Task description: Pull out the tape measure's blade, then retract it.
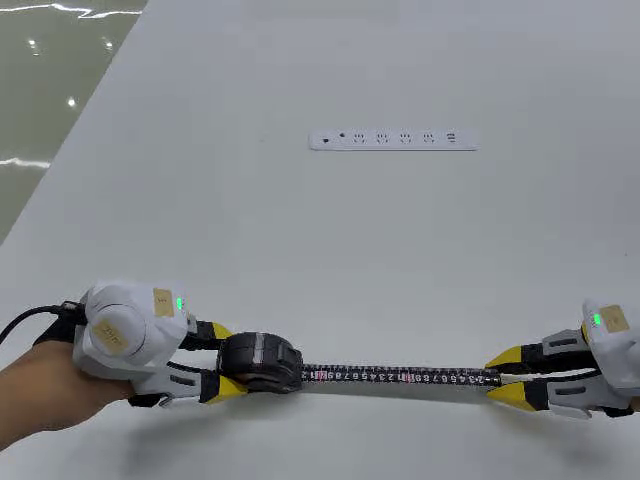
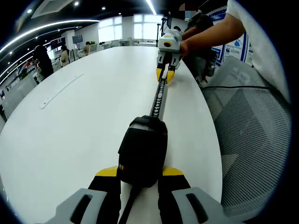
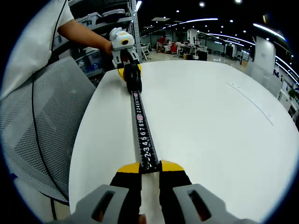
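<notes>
Presently the tape measure's case (image 1: 260, 362) is held low over the white counter (image 1: 350, 230), clamped across its sides by the closed fingers (image 2: 108, 171) of the left gripper (image 1: 222, 360), while the blade (image 1: 400, 377) is drawn out straight along the counter to the right gripper (image 1: 503, 377), whose yellow-tipped fingers are pinched shut on the blade's free end. A white power strip (image 1: 392, 140) is seen well apart, farther back. The case is judged compact, hard and fairly heavy for its bulk, with a dark shell best gripped firmly across its flanks. The blade is judged thin and springy, stiff along its curve yet prone to kinking, and best taken at its end hook; being spring-loaded, it should be fed back under control rather than let snap home
</notes>
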{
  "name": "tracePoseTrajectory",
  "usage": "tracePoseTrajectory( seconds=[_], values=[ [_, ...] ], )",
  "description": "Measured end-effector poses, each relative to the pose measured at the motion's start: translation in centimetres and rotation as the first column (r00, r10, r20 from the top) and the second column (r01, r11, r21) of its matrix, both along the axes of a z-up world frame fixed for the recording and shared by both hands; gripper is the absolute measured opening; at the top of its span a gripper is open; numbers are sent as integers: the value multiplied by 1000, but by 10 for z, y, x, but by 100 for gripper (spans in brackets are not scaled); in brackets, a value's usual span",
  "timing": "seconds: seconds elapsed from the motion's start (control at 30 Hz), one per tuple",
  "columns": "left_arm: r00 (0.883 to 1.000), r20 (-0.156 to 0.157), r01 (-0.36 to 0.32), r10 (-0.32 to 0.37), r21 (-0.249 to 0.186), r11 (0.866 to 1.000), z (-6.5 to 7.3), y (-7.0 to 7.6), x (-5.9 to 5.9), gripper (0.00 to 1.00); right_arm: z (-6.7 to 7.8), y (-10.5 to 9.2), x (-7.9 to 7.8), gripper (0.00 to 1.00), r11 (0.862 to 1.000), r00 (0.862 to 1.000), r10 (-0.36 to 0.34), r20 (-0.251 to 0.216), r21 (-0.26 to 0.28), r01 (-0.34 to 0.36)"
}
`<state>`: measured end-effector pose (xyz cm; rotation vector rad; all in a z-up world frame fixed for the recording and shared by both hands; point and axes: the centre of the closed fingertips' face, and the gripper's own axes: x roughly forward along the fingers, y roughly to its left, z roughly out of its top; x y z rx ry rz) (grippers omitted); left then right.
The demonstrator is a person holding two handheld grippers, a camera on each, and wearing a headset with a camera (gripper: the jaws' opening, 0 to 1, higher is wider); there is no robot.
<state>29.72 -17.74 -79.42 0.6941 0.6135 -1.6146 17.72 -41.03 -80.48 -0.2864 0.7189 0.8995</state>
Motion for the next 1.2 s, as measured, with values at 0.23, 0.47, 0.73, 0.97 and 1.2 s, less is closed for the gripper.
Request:
tracePoseTrajectory(
  seconds=[0.23, 0.47, 0.73, 0.97, 1.2],
  values=[
    [1000, -3, 1, -1, 1, 1000, 0, 0, 0, 27, 2, -5, -5, 11, 1000, 1000, -13, -8, -3, 13],
    [1000, -3, 0, 0, 1, 1000, 0, 0, 0, 27, 3, -13, -8, 11, 1000, 1000, -26, -12, -8, 26],
    [1000, -5, -2, 2, -1, 1000, 1, -1, -1, 27, 0, -19, -12, 11, 999, 999, -37, -21, -14, 37],
    [1000, 0, -4, 4, -2, 1000, 1, -3, -1, 28, -3, -20, -10, 12, 999, 999, -41, -30, -10, 41],
    [1000, 0, -13, 13, -5, 1000, 1, -4, 0, 28, -6, -20, -10, 12, 999, 998, -42, -38, -19, 42]
  ],
)
